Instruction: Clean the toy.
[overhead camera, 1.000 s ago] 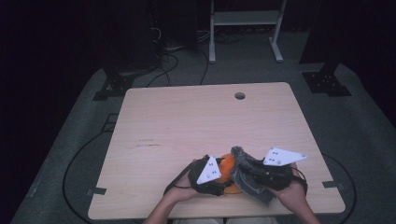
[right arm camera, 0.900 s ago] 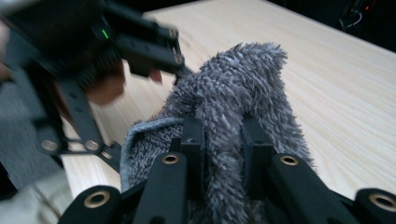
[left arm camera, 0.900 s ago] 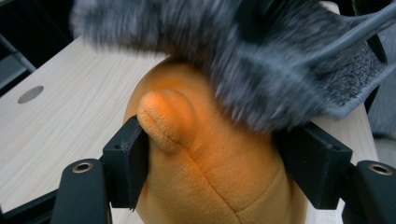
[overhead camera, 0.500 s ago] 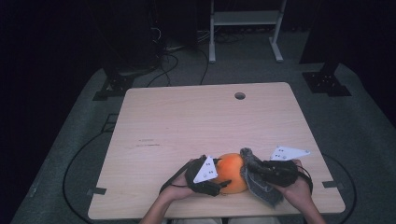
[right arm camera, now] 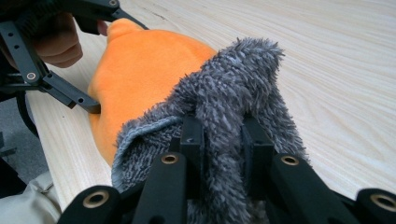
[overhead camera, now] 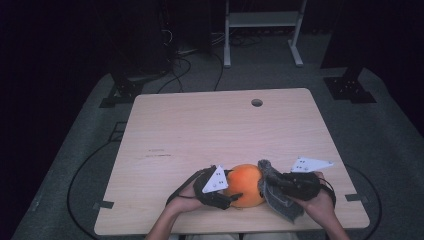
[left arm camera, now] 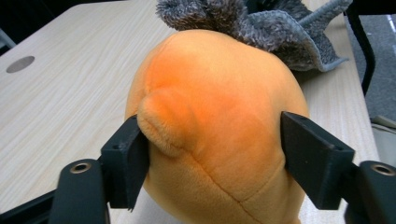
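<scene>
High view: the orange plush (overhead camera: 246, 184) sits near your edge of the table (overhead camera: 210, 130), between your two hands. Your left gripper (overhead camera: 231, 196) meets it from the left. Your right gripper (overhead camera: 267, 184) comes in from the right with the grey cloth (overhead camera: 278, 197) pressed against the plush's side.

Left gripper view: jaws are set wide, one on each flank of the plush (left arm camera: 219, 121), touching the fabric. The left jaw dents a small bump of pile; the far jaw sits flush. Plush is held, lightly squeezed. Cloth (left arm camera: 271, 28) lies over its far end.

Right gripper view: jaws are nearly closed, pinching a bunched fold of cloth (right arm camera: 233, 116). The fold's tip rests on the plush (right arm camera: 144, 60).

Handling, judged: the plush is light, soft and springy, so it will deform under squeeze and could roll. Grip across its widest middle, as you do now. The cloth is limp and fluffy, so take it deep in a gathered fold, or it will slip out.
</scene>
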The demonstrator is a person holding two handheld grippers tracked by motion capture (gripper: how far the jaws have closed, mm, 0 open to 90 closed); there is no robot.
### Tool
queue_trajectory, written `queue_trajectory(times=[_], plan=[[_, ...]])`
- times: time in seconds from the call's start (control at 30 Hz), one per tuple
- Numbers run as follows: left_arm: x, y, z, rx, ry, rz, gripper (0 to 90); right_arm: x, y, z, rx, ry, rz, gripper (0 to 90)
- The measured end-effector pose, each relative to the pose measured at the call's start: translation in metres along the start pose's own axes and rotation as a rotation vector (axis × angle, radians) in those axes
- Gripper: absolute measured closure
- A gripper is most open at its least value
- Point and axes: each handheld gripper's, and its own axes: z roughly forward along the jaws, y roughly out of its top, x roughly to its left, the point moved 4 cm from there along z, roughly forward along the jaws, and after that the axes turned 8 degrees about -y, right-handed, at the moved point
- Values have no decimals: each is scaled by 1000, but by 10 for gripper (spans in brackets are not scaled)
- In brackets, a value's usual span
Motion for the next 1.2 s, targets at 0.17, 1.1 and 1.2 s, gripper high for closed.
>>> queue_trajectory(times=[0.17,1.1,1.2], plan=[[9,9,-7,-58,-15,-155,114,12,6,0,-14,-12,-47,736],[6,-6,-5,-24,57,4,227,-5,-4,11,-17,5,58,728],[4,-8,-5,-13,58,20,214,-8,-9,6,5,-14,61,727]])
